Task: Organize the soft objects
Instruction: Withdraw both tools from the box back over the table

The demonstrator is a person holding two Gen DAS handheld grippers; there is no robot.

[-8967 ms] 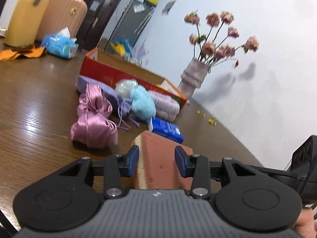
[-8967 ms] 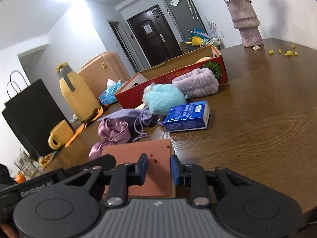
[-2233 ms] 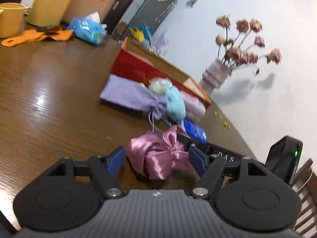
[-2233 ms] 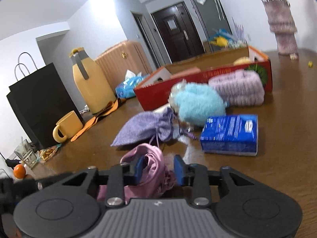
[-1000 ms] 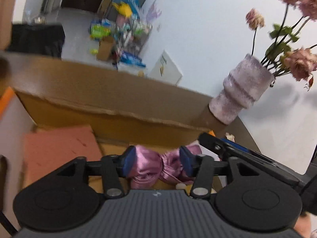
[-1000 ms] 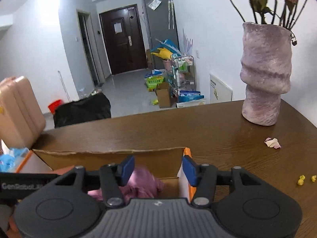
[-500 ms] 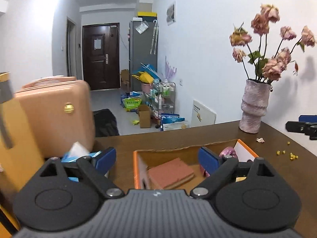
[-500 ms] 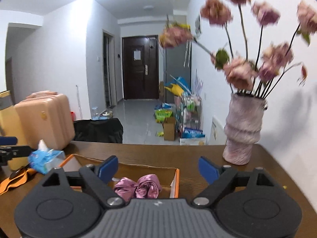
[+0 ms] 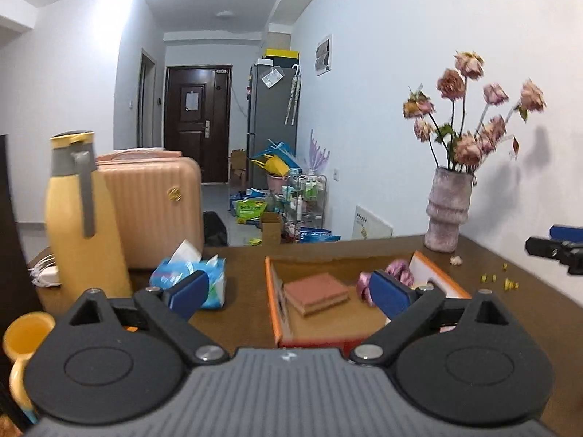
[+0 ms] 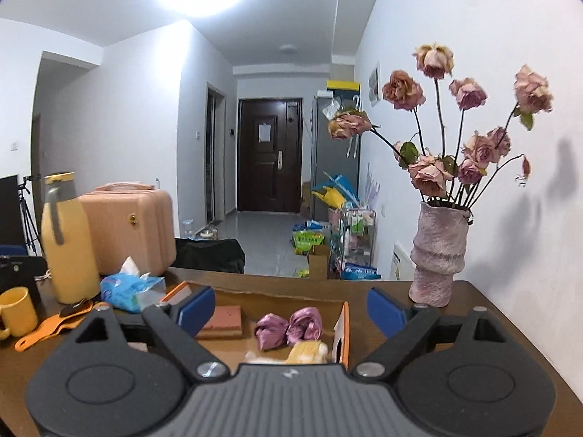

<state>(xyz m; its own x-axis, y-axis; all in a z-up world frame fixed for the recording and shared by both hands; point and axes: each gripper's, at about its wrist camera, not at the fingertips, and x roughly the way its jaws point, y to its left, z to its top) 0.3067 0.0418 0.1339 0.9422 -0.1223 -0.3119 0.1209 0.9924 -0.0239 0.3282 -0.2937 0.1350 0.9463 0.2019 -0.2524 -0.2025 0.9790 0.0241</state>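
Note:
The orange-rimmed cardboard box [image 9: 274, 291] lies on the brown table and also shows in the right wrist view [image 10: 344, 322]. Inside it lie the terracotta sponge block [image 9: 316, 293], which the right wrist view [image 10: 224, 321] also shows, and the pink satin pouch [image 10: 288, 327], partly hidden behind a pad in the left wrist view [image 9: 399, 268]. A yellow soft thing [image 10: 306, 351] lies at the box's near end. My left gripper [image 9: 289, 293] is open and empty, raised in front of the box. My right gripper [image 10: 291, 309] is open and empty above the box.
A yellow thermos [image 9: 74, 218], a yellow mug [image 10: 14, 313], an orange strap [image 10: 54, 324] and a blue tissue pack [image 9: 189, 276] stand left of the box. A vase of dried roses [image 10: 439, 255] stands at the right, with yellow crumbs [image 9: 499, 282] near it.
Both grippers have drawn back and up a little from the box. Both stay open and empty. The pouch and sponge lie still in the box.

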